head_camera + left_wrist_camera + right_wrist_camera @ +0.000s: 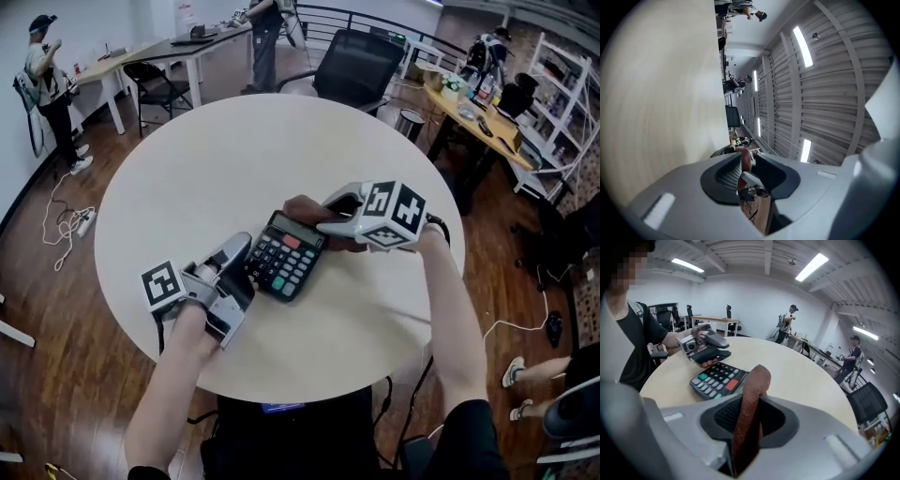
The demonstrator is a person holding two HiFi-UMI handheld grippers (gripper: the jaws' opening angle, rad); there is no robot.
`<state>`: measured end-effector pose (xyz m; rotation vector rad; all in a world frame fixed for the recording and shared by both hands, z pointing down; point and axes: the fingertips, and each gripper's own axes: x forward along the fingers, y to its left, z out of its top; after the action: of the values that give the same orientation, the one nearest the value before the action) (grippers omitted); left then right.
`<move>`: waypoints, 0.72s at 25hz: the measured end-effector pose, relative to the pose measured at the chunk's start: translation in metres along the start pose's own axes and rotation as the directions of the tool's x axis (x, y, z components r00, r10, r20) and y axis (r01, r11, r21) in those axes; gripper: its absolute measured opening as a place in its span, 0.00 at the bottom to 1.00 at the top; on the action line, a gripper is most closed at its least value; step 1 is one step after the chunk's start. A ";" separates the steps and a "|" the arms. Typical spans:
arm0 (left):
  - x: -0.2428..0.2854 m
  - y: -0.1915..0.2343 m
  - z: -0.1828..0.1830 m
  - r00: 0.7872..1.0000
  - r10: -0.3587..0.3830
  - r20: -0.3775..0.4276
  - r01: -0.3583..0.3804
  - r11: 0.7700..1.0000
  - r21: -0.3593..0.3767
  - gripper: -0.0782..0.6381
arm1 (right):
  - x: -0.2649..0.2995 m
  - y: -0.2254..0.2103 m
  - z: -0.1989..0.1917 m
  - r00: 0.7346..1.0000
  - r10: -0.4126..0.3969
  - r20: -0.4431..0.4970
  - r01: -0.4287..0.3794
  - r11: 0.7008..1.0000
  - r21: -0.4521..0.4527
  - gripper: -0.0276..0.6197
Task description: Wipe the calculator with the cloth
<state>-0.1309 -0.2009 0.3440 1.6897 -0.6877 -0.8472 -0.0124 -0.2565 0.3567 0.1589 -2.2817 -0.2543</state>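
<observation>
Right gripper point(323, 225) fingers point(726, 416) clenched on brown cloth point(750, 404), calculator point(286, 255) just below them, display end nearest, long axis running toward left gripper point(246, 270), which pinches its far edge.

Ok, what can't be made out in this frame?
- Whether the cloth touches the calculator: in the right gripper view the cloth tip overlaps it, and in the head view the right gripper covers the spot.
- Key labels: too small in every view.
- Most of the calculator in the left gripper view: the left gripper hides all but a sliver.
</observation>
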 end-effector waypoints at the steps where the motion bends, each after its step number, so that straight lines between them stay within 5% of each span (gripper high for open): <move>1: -0.001 0.001 0.000 1.000 0.001 0.003 -0.001 1.000 -0.003 0.22 | -0.008 0.009 -0.006 1.000 0.013 0.000 -0.013 1.000 -0.012 0.19; 6: 0.000 0.004 0.002 1.000 0.006 0.005 -0.006 1.000 -0.009 0.22 | -0.047 0.051 -0.036 0.994 0.098 -0.040 -0.101 0.991 -0.084 0.19; 9: 0.001 0.001 0.002 1.000 0.000 0.010 0.000 1.000 -0.005 0.22 | -0.061 0.007 -0.015 0.996 -0.053 0.074 0.053 0.999 0.007 0.19; 12: -0.001 -0.002 0.004 0.999 -0.003 0.044 0.003 1.000 0.006 0.22 | -0.039 -0.046 0.014 0.969 -0.204 0.139 0.186 0.974 0.133 0.19; 18: -0.028 -0.010 0.021 0.962 0.022 0.271 -0.034 0.999 0.039 0.25 | 0.011 -0.034 0.007 0.997 -0.077 0.027 0.072 0.984 0.162 0.19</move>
<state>-0.1635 -0.1882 0.3366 1.6138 -0.9192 -1.0623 -0.0239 -0.2904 0.3521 0.3265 -2.3320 -0.1117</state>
